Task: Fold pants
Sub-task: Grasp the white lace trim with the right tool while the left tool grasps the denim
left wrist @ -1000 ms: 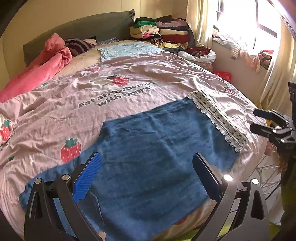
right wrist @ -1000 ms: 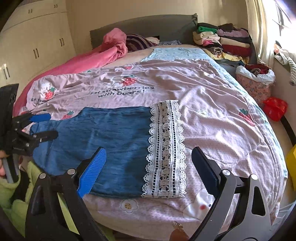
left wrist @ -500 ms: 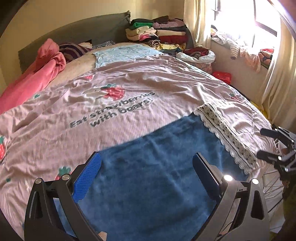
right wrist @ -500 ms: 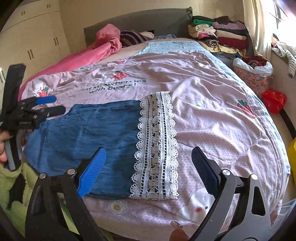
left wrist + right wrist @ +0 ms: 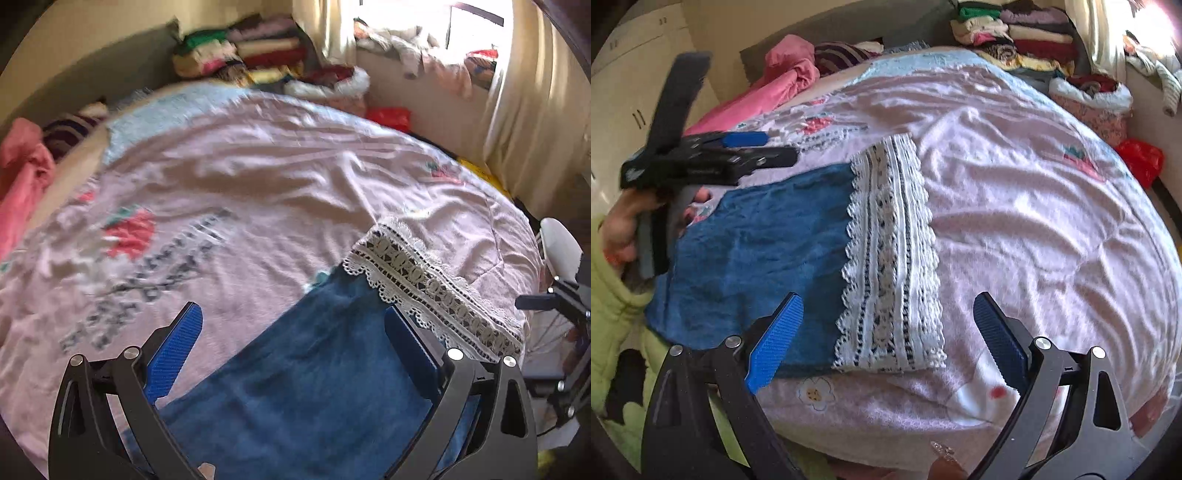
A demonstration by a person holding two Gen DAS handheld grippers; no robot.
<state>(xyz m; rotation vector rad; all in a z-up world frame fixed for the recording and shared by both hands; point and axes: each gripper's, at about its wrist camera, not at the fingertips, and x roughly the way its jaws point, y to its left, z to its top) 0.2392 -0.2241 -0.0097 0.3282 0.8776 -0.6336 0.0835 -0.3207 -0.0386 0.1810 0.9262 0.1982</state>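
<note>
Right wrist: pants [image 5: 764, 236] flat under spread claw [image 5: 886, 332].

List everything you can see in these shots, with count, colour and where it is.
pants: one, blue denim with a white lace hem, flat on the near edge of the bed
duvet: one, pale pink, strawberry print, covering the bed
blanket: one, pink, bunched at the headboard
folded clothes: one stack, mixed colours, far corner
bag: one, red, on the floor beside the bed
left gripper: black, blue pads, open over the pants
right gripper: black, blue pads, open above the hem
</note>
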